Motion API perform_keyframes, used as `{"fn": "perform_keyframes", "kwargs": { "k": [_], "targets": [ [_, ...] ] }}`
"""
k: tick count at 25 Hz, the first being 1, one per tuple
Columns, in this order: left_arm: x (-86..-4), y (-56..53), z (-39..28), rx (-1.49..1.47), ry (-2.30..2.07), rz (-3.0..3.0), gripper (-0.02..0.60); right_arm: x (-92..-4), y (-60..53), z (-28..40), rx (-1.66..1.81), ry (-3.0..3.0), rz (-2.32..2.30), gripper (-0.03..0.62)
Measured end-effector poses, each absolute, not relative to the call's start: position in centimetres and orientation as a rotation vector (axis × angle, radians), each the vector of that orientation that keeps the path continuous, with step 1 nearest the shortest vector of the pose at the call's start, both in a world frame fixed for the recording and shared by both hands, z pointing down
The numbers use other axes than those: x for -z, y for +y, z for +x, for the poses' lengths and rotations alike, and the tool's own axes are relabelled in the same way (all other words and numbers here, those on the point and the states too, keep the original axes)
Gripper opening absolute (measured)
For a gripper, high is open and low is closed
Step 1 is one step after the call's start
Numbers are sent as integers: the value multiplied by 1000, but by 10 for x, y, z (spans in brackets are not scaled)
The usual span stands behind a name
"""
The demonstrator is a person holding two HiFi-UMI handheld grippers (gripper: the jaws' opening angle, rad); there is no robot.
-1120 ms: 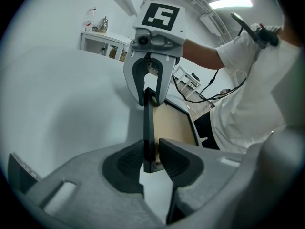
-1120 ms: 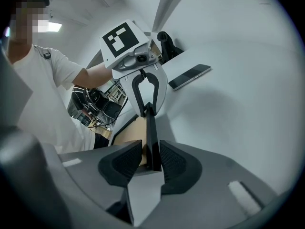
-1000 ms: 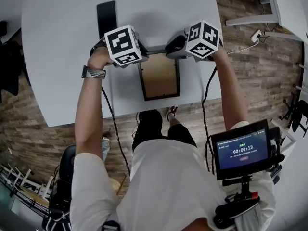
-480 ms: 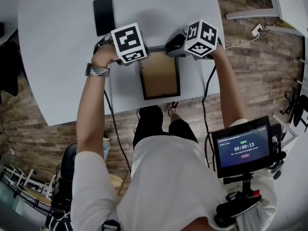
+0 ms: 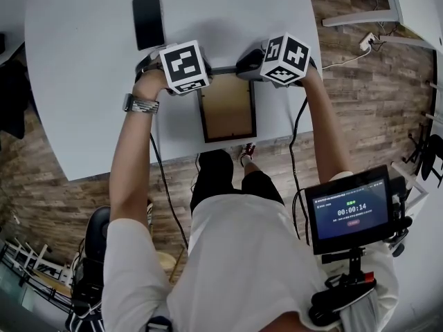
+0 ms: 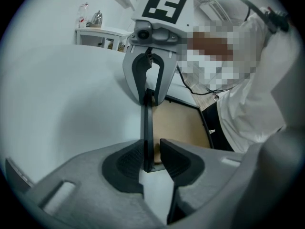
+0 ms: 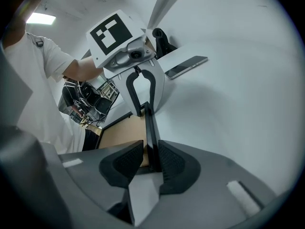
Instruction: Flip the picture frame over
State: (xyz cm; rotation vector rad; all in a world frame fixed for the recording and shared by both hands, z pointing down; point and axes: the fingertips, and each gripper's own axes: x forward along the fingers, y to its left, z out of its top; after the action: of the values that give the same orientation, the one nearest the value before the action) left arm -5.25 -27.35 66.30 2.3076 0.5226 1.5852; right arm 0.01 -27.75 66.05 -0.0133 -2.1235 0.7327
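Brown-backed picture frame (image 5: 227, 108) | left gripper (image 6: 152, 162) jaws just opening, slack around far rail | right gripper (image 7: 151, 161) jaws just closing, pinching rail | clamp left firmly before lifting, turn both together

Black-rimmed, brown-backed picture frame (image 5: 227, 109)

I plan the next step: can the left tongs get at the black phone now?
Probably yes: the left tongs, their jaws just opening around the picture frame's far edge, look unclamped, and only bare table lies between them and the phone.
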Motion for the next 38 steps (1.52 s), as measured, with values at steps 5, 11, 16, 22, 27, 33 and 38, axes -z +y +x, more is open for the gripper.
{"fn": "perform_keyframes", "kwargs": {
  "k": [5, 11, 16, 22, 27, 33, 38],
  "targets": [
    [-667, -274, -51, -1587, 491, 2369, 130, -663, -280, 2, -729, -2137, 40, 110],
    [-673, -275, -51, -1646, 487, 2404, 164, -667, -280, 3, -731, -2138, 61, 161],
    [-673, -289, -50, -1643, 420, 2457, 176, -666, -284, 4, -735, -2147, 82, 166],
    [-669, -296, -45, -1552, 343, 2528, 176, -660, -283, 3, -768, -2186, 101, 166],
    [-673, -308, -39, -1502, 163, 2602, 172, -662, -297, 0, -687, -2239, 241, 125],
    [-609, -306, -41, -1485, -58, 2675, 124, -593, -305, -19, -547, -2338, 488, 43],
    [-540, -290, -39, -1352, -217, 2723, 71, -525, -296, -27, -473, -2390, 644, 5]
  ]
}}
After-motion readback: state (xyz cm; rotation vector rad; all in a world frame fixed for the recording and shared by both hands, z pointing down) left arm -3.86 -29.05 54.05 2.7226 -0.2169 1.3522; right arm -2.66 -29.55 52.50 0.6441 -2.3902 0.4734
